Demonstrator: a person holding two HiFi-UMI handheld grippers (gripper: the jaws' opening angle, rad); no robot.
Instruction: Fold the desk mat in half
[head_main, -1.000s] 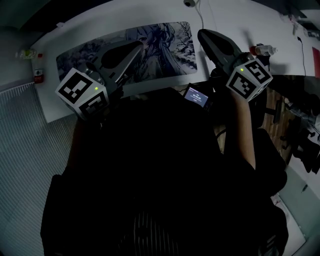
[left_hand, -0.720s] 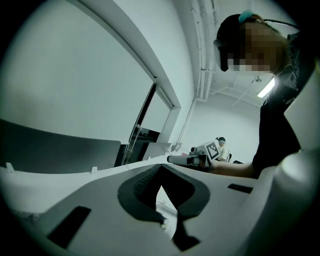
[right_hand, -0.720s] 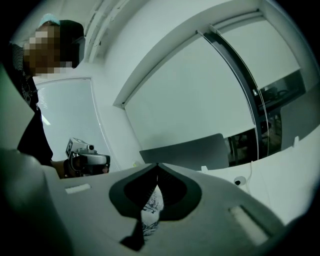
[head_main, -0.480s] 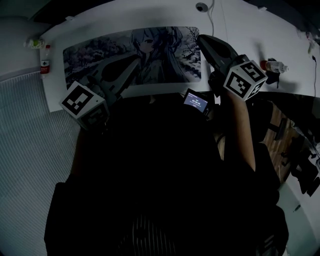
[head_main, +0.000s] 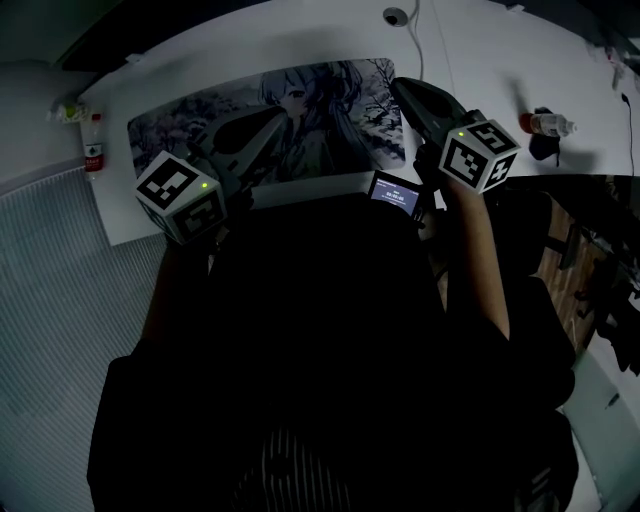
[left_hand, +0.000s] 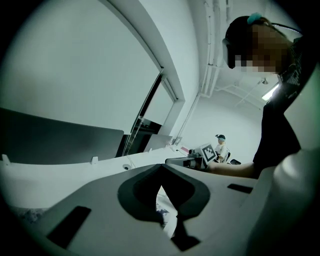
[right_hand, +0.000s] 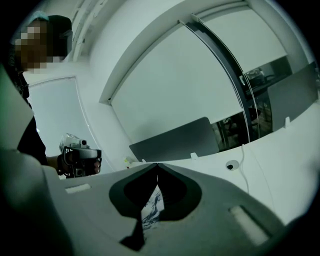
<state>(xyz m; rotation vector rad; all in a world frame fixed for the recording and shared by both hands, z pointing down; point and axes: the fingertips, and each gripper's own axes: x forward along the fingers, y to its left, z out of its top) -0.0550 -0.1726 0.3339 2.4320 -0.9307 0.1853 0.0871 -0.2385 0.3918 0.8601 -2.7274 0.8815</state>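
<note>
- Head view: left gripper and right gripper have sunk toward the desk mat, which lies flat and unfolded beneath their fingertips.
- Left gripper view: jaws closed, empty; mat print shows below the tips.
- Right gripper view: likewise closed on nothing; the grasp is probably next.

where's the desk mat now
Head view, upper centre: the desk mat lies flat on the desk, a small bottle off its left end, the right tool over its right end.

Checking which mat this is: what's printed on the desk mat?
Desk mat: bluish-grey anime figure, wintry trees; head view.
</note>
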